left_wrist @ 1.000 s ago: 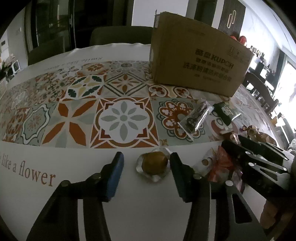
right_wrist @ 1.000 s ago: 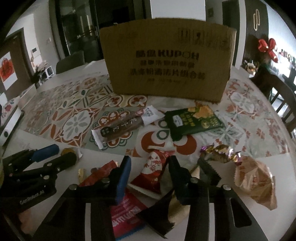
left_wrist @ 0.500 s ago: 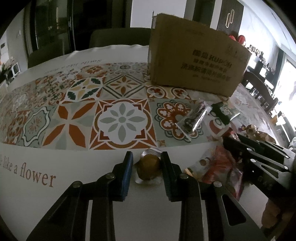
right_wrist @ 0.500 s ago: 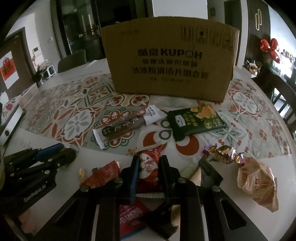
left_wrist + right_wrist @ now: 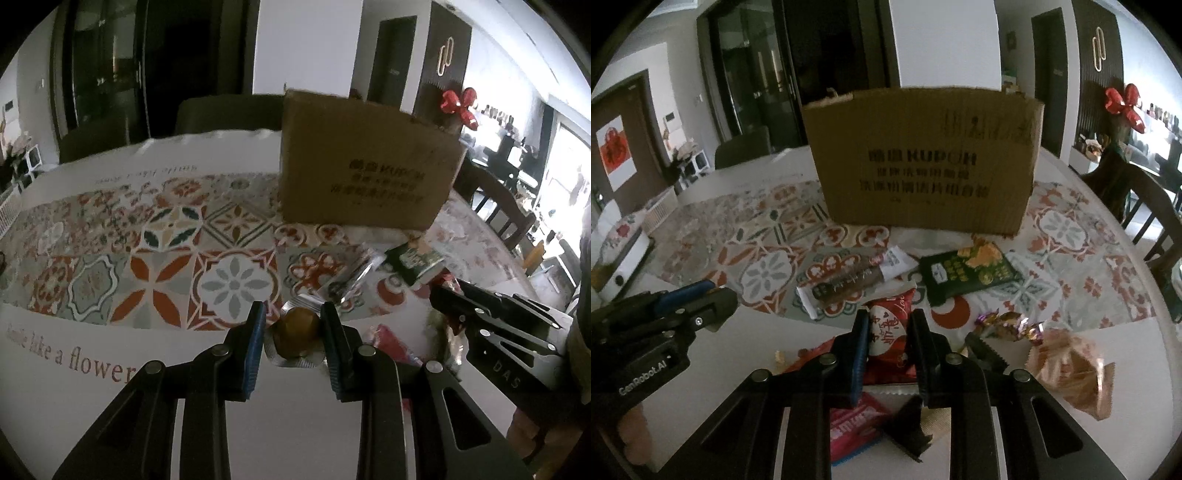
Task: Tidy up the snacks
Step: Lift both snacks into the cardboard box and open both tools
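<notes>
Two tongs have just been closing and now grip snacks. Our left tongs (image 5: pixel 291 332) pinch a golden pastry (image 5: pixel 297 332) in clear wrap; our right tongs (image 5: pixel 886 339) clamp a red packet (image 5: pixel 888 328). Beyond them on the worktop (image 5: pixel 1071 266) lie more packets, then a cardboard box (image 5: pixel 923 158).

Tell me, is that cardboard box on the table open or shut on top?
Cannot tell for sure. The cardboard box stands upright, and only its front wall and ragged upper edge show; its top and inside are hidden.
</notes>
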